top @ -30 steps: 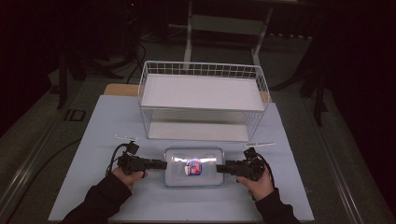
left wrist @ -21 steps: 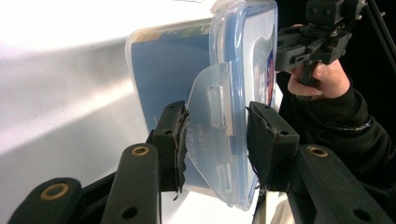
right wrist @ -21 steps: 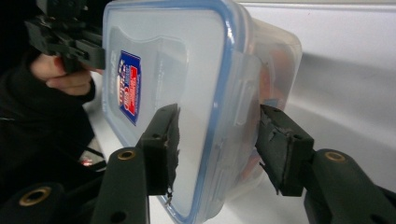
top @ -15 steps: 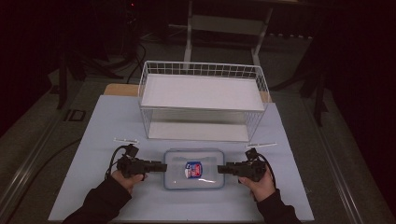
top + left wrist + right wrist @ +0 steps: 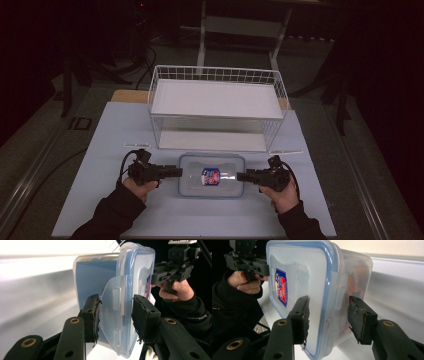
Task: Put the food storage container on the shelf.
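In front of the basket (image 5: 216,100), my left gripper (image 5: 176,172) and right gripper (image 5: 242,176) gape around the box (image 5: 212,175) ends without clamping, so an uneven squeeze could skid it.

Both forearms in dark sleeves enter from the bottom edge, angled inward. Left hand (image 5: 138,186) wraps the left gripper (image 5: 176,172), which points right, level, low over the surface. Right hand (image 5: 276,191) holds the right gripper (image 5: 242,176), which points left, level, facing the other. Left gripper view: jaws parted, one pad either side of a clear latch flap, left pad touching it, right pad just apart. Right gripper view: jaws parted, straddling a lidded edge, small gaps both sides. Cables loop from the back of each gripper.
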`<state>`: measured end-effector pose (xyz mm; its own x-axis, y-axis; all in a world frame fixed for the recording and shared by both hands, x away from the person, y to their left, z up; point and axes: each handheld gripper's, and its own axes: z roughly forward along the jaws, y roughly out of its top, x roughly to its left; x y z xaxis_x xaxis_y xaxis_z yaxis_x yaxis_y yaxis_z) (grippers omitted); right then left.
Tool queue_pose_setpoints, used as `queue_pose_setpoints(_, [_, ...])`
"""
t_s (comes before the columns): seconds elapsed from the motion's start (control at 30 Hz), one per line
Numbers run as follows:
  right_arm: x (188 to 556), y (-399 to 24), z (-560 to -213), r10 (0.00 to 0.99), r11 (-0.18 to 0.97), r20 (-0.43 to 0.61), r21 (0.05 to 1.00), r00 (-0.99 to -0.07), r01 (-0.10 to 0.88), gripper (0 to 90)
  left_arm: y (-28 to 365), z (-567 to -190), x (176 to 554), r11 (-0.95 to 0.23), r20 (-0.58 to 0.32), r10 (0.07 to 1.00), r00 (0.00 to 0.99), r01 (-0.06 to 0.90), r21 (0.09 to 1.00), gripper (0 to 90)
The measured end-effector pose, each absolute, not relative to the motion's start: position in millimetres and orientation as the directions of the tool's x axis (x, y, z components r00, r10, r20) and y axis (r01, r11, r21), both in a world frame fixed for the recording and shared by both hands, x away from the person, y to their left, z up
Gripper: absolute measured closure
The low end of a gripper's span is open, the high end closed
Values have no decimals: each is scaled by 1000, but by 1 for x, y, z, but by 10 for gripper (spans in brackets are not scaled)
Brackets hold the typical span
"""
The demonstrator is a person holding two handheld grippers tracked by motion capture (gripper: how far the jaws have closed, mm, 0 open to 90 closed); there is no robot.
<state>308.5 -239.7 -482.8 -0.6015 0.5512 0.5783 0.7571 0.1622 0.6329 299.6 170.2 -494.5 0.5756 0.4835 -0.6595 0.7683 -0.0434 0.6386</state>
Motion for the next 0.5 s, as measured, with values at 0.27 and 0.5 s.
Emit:
queue_pose_setpoints(0.27, [319,-248,-473,559,151,557,660,-614,736,526,162,-485,313,-27,-640,485,596,742,670,581])
queue_pose_setpoints(0.5, [333,-251,-465,558,136,540,689,-630,712,527,161,-477,325,-4,-614,490,619,706,709,582])
